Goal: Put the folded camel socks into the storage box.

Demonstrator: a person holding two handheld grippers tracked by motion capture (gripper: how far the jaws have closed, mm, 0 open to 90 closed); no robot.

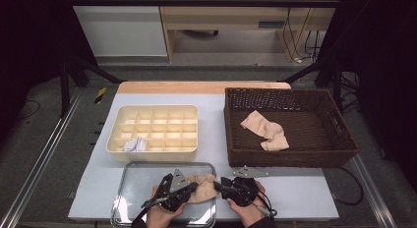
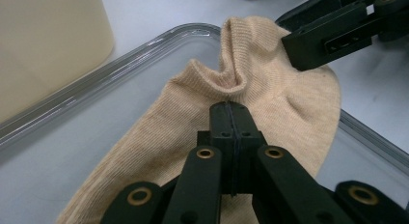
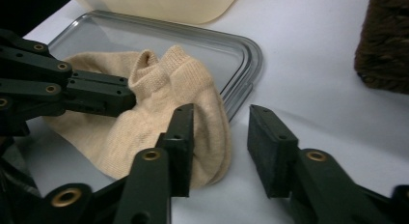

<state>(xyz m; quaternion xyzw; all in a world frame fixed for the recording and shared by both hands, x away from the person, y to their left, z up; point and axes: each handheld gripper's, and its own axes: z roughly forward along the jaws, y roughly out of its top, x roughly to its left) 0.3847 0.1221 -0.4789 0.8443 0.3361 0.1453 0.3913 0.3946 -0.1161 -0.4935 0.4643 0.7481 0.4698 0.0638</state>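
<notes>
The left gripper [image 2: 230, 113] is clamped on the beige sock [image 2: 270, 96] lying on the metal tray [image 1: 130, 181], while the right gripper [image 3: 219, 137] stands half open beside the sock's end, so folding seems in progress and next the right jaws must close on that end.

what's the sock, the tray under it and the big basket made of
The sock looks like a fine beige knit, soft and matte, with ribbed rows and loose folds. The tray looks like metal, with a smooth grey surface and a rolled rim that catches light, though moulded plastic is possible. The basket looks like dark brown woven wicker, given its plaited walls.
</notes>
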